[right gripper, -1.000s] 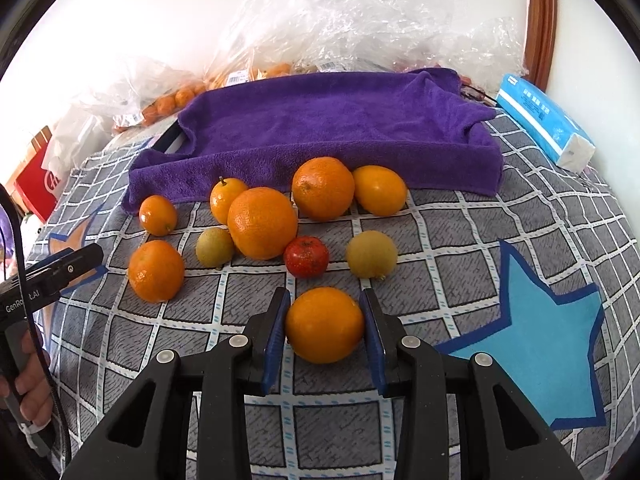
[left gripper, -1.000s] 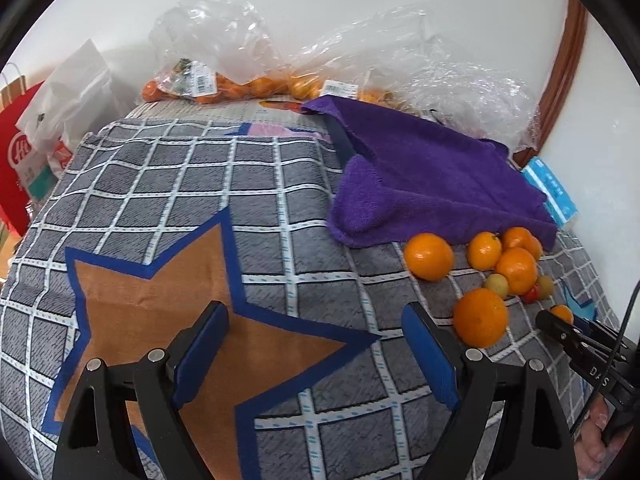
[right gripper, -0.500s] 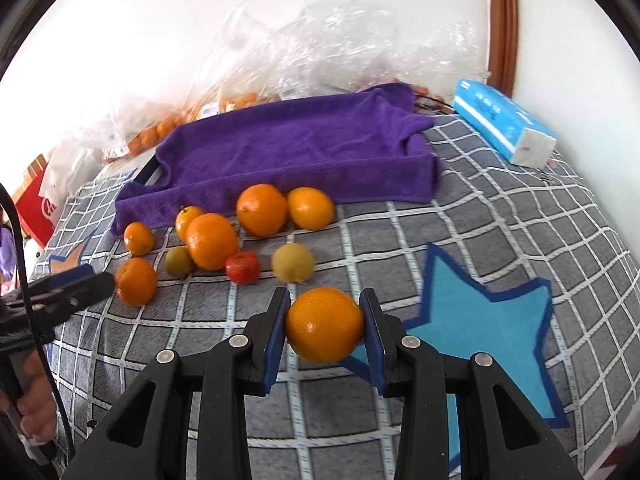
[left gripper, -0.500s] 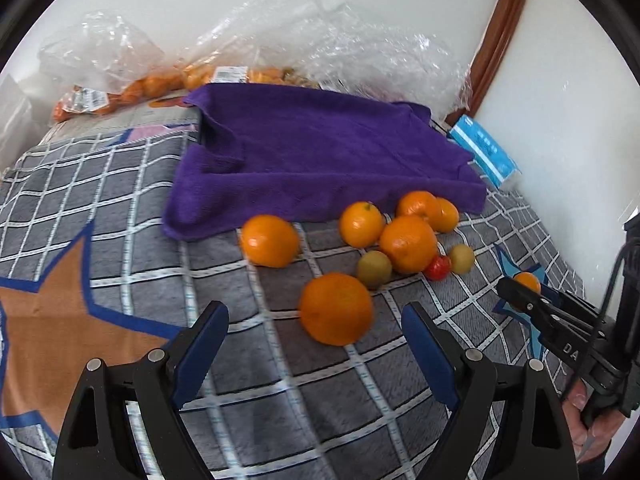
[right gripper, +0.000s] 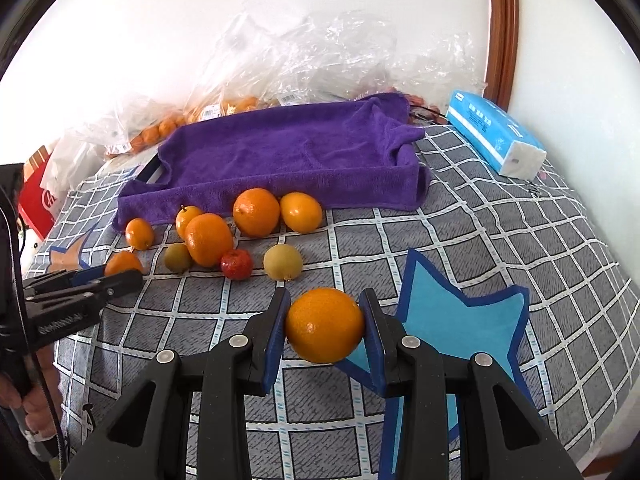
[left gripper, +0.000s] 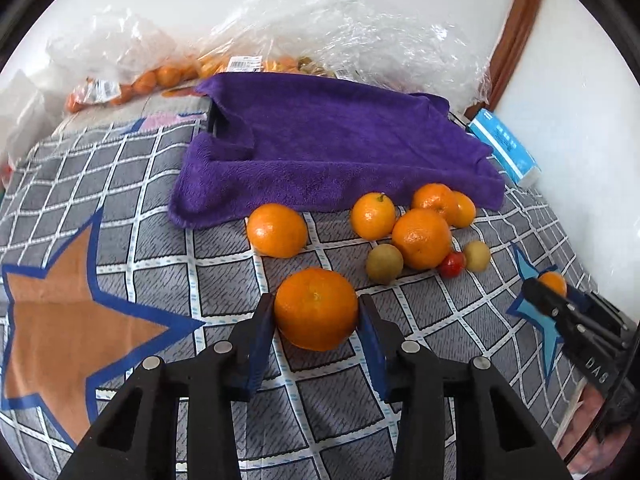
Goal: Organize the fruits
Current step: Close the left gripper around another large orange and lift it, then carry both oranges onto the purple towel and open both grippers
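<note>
Left gripper (left gripper: 316,312), bottom centre of the left wrist view: jaws have just been closing, from wide open to snug around a large orange (left gripper: 316,309). Both blue pads look to be touching its sides; the orange sits on the checked bedspread (left gripper: 224,280), not lifted. A second ago this gripper faced the brown star (left gripper: 68,312) with nothing between the jaws, so it swung across to the fruit and clamped.

Right gripper (right gripper: 325,326), bottom centre of the right wrist view: narrow opening, pads pressed on another orange (right gripper: 325,325), held clear of the cloth above the blue star (right gripper: 452,320). It has carried that orange away from the pile, which now lies further up-left in frame.

Outward, in the left view: the loose pile (left gripper: 420,236) sits centre-right, made up of several oranges, two yellow-green fruits and one small red fruit, just in front of the purple towel (left gripper: 328,148). Plastic bags (left gripper: 320,36) of more fruit lie along the top. A blue tissue pack (left gripper: 504,148) is at right.

Judgement: both grippers are now loaded, one orange each; next is lift and place. Where sorted fruit goes can't be told.
</note>
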